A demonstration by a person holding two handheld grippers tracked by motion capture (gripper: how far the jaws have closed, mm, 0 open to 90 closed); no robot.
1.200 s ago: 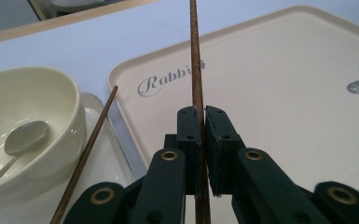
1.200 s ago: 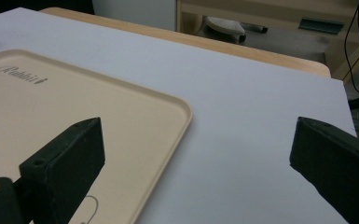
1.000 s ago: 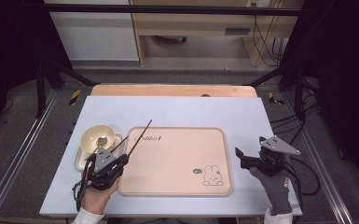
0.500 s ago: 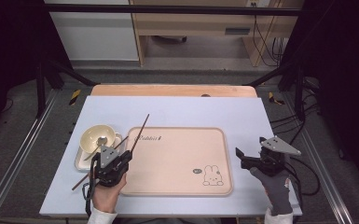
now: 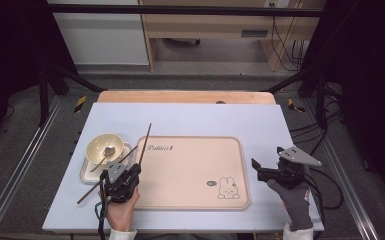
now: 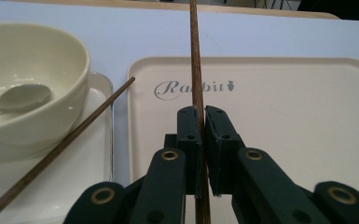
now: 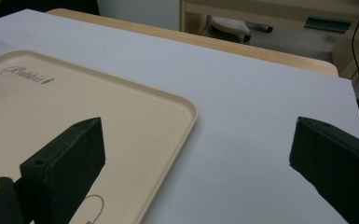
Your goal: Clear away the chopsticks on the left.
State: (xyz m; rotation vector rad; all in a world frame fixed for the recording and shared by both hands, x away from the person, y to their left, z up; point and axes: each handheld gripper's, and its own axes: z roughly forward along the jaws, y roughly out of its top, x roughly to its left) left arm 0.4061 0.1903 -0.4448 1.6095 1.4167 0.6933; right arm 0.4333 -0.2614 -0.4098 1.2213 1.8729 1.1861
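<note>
Here 1 chopstick point(image 6: 196, 70) sits clamped upright-forward between the left gripper point(image 6: 198, 121) jaws.

Left gripper point(image 5: 130, 174) at 7 o'clock, low, jaws pinched nearly together, pointing toward 12. Right gripper point(image 5: 256, 166) at 4 o'clock, jaws spread wide, aimed toward 10, gloved hand point(image 5: 296, 200) behind.

Chopstick point(image 6: 196, 60): brown wood, fine grain. Bowl point(image 6: 25, 88) beside it: glossy cream ceramic. Tray point(image 6: 279, 112): smooth matt beige plastic.
</note>
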